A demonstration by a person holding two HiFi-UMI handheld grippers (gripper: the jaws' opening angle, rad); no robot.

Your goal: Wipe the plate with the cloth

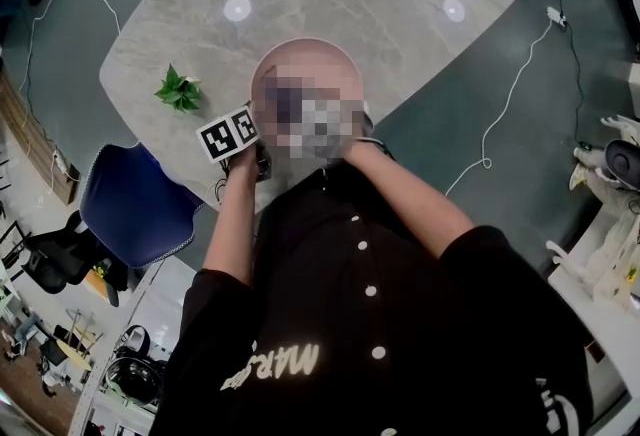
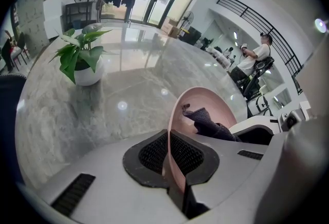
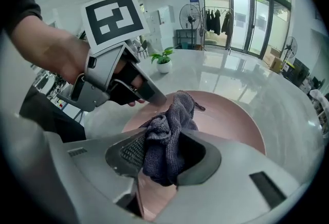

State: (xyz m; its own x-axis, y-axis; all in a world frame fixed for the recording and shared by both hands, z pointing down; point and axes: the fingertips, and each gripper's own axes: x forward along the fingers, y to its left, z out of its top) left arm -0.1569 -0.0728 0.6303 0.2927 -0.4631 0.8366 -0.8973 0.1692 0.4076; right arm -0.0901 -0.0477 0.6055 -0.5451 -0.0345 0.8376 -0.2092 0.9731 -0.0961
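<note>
Nearest the lens in the right gripper view, a bunched grey cloth (image 3: 177,110) is pinched between the pads of the right tool (image 3: 162,153). A loose end is left sticking out past the tips, probably so that fabric rather than the pads is what meets the dish. That end is laid against the inner face of the pink plate (image 3: 236,128). The plate is clamped by its rim in the left tool (image 2: 168,159), whose pads are pressed onto the thin edge. It is gripped at the rim only, so the whole face is kept free for wiping. It is also tilted up towards the right tool, so the wiping side is presented to the cloth. Whether the far edge is rested on the tabletop (image 2: 139,79) cannot be told, as the plate is masked in the head view. A potted plant (image 2: 79,58) is parked well apart on the tabletop, clear of the work. Wiping is judged to be under way, with most of the face not yet covered by the cloth.
</note>
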